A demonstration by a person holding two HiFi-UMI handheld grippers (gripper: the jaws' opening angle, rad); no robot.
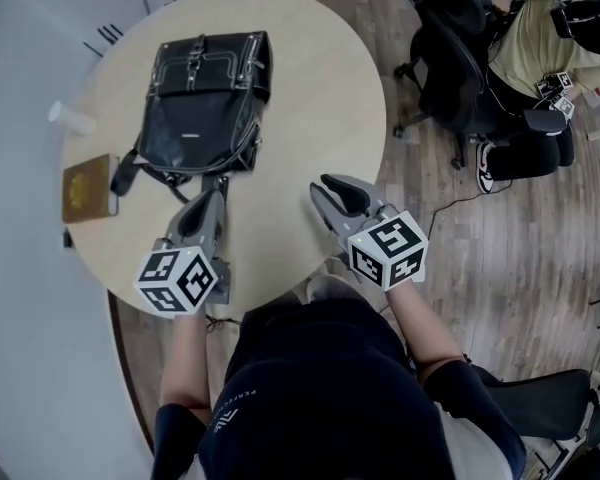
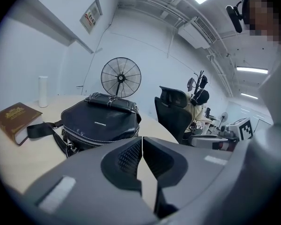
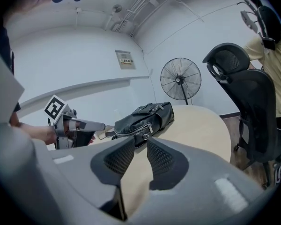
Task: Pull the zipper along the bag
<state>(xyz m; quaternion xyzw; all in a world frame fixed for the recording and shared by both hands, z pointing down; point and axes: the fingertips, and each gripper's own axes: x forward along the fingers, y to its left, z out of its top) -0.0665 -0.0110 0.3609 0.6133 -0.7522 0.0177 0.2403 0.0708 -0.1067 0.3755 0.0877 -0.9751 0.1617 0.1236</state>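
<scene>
A black leather bag (image 1: 205, 98) lies on the round wooden table (image 1: 320, 88), its zipper (image 2: 86, 138) running along the near edge in the left gripper view. My left gripper (image 1: 216, 184) is just short of the bag's near end, its tips close to the strap (image 1: 127, 173). Its jaws are shut with nothing between them (image 2: 142, 140). My right gripper (image 1: 322, 184) hovers over bare table to the right of the bag, apart from it. It stands open and holds nothing (image 3: 140, 142). The right gripper view shows the bag (image 3: 143, 118) and the left gripper (image 3: 72, 125).
A brown book (image 1: 86, 188) lies at the table's left edge, with a white cup (image 1: 70, 118) behind it. A floor fan (image 2: 121, 77) stands beyond the table. A black office chair (image 1: 450, 48) and a seated person (image 1: 540, 48) are to the right.
</scene>
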